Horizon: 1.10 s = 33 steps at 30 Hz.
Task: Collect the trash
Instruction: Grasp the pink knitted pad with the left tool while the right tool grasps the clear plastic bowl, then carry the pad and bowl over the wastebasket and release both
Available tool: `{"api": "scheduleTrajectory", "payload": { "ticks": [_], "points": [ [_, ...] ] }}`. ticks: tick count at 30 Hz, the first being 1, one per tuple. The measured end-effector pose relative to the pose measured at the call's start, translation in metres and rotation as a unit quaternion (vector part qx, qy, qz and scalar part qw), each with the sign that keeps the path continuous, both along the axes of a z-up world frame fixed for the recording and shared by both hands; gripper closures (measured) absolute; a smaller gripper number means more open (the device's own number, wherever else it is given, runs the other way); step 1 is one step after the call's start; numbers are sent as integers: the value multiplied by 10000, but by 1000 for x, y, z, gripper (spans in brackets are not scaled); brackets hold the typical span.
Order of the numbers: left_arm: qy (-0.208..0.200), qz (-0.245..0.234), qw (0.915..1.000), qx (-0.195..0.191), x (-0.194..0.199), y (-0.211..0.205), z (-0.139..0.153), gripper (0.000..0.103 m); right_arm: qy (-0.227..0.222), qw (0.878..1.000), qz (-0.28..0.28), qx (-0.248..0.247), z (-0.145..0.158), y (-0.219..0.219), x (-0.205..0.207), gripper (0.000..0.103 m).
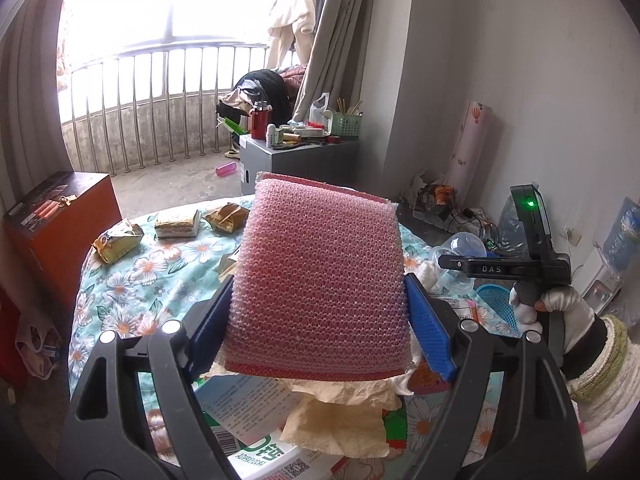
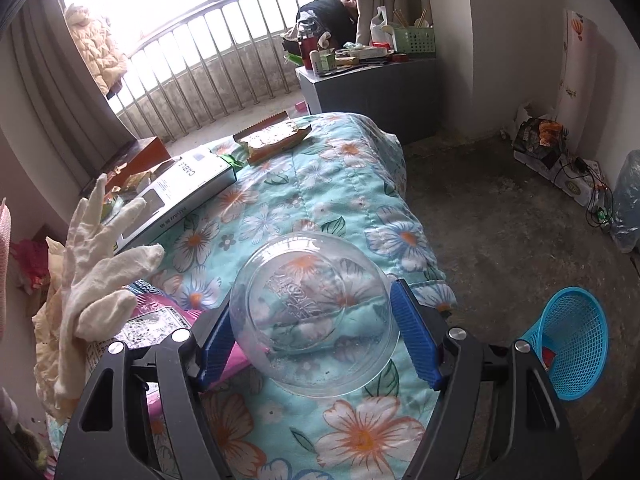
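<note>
Left claw [image 1: 318,312]: seen from its own wrist view, both blue-padded fingers [image 1: 430,336] spread apart and pressed against the two sides of a pink bubble-wrap pad [image 1: 320,280]; the pad is raised clear of the bed.
Right claw [image 2: 316,340]: blue fingers [image 2: 416,340] set wide on either side of a clear plastic dome lid [image 2: 314,316], touching its rim left and right.
Right hand [image 1: 560,308]: white-gloved, wrapped around the black handle of its claw, seen from the left wrist view.
Left hand [image 2: 96,280]: in a loose white glove, fingers splayed upward at the left edge of the right wrist view.
</note>
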<state>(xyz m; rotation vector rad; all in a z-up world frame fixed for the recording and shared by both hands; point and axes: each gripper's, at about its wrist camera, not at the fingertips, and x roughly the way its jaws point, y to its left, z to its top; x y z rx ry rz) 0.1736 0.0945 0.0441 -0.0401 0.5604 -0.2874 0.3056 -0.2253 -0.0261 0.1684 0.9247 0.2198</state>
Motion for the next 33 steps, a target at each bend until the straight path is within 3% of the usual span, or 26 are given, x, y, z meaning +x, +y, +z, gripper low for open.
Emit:
{"api": "scheduleTrajectory", "payload": {
  "ticks": [10, 19, 27, 33],
  "points": [
    [-365, 61, 9984, -437, -25, 20, 35, 26, -301, 9985, -60, 451, 35, -18, -25, 32],
    [-394, -82, 9964, -746, -33, 13, 58, 26, -512, 9941, -122, 950, 52, -47, -50, 32],
    [-99, -776, 9920, -986, -5, -48, 64, 26, -695, 9880, -526, 1277, 59, -104, -80, 32],
    [677, -1675, 9761, -1209, 37, -133, 55, 26, -857, 9791, -1270, 1340, 60, -176, -110, 32]
  ]
}}
